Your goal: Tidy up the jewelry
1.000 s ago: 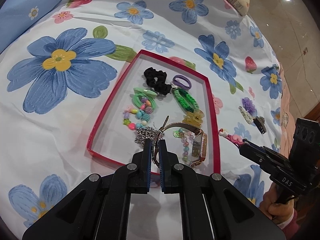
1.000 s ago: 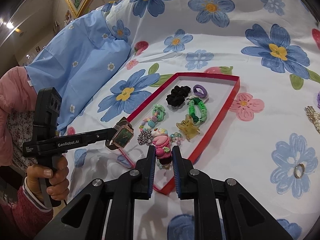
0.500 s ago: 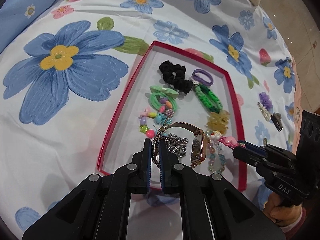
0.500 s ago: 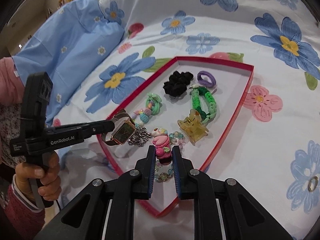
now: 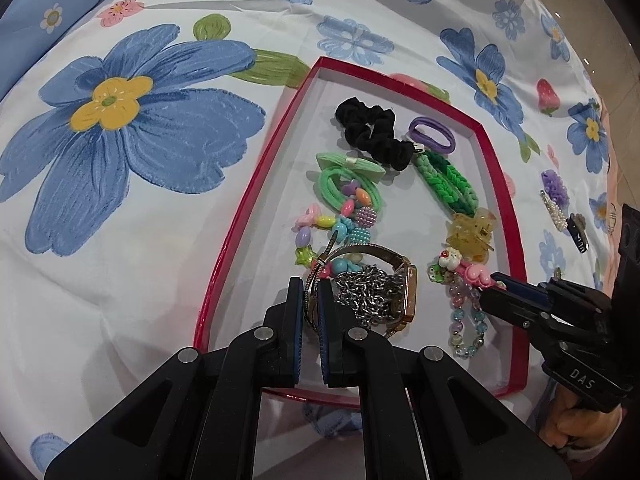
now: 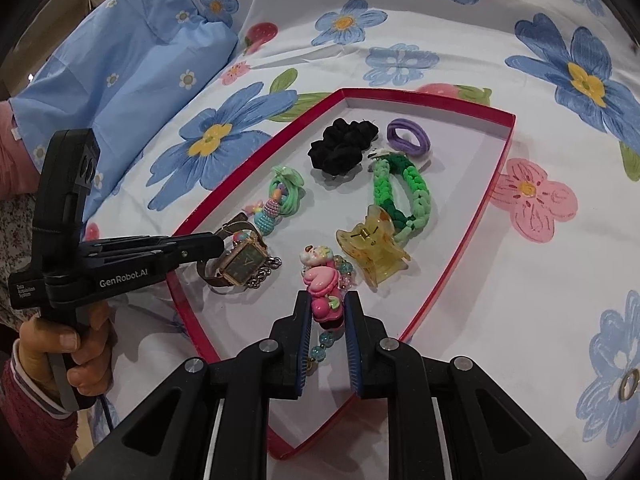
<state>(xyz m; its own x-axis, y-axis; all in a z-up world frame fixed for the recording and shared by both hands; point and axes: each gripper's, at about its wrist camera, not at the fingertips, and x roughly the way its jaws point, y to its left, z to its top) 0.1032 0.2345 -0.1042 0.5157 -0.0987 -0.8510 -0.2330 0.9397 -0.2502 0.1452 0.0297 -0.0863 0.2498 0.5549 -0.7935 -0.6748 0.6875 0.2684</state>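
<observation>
A red-rimmed tray (image 5: 256, 184) (image 6: 472, 216) lies on the floral bedsheet and holds hair ties, bracelets and a clip. My left gripper (image 5: 310, 292) is shut on the strap of a rose-gold watch (image 5: 408, 292), low over the tray's near left part above a silver chain (image 5: 368, 292); the watch also shows in the right wrist view (image 6: 244, 262). My right gripper (image 6: 326, 304) is shut on a pink strawberry hair clip (image 6: 322, 292), low over the tray floor by a beaded bracelet (image 5: 464, 320). The right gripper also shows in the left wrist view (image 5: 494, 280).
In the tray: a black scrunchie (image 5: 372, 132), a purple hair tie (image 5: 432, 134), a green braided band (image 5: 444, 180), a yellow claw clip (image 6: 372, 248). On the sheet outside: a pearl clip (image 5: 554, 204), a dark clip (image 5: 578, 232), a gold ring (image 6: 628, 386). A blue pillow (image 6: 120, 56) lies at the left.
Both grippers moved forward and down into the tray. The watch has come down over the silver chain, and the pink clip has come down beside the beaded bracelet.
</observation>
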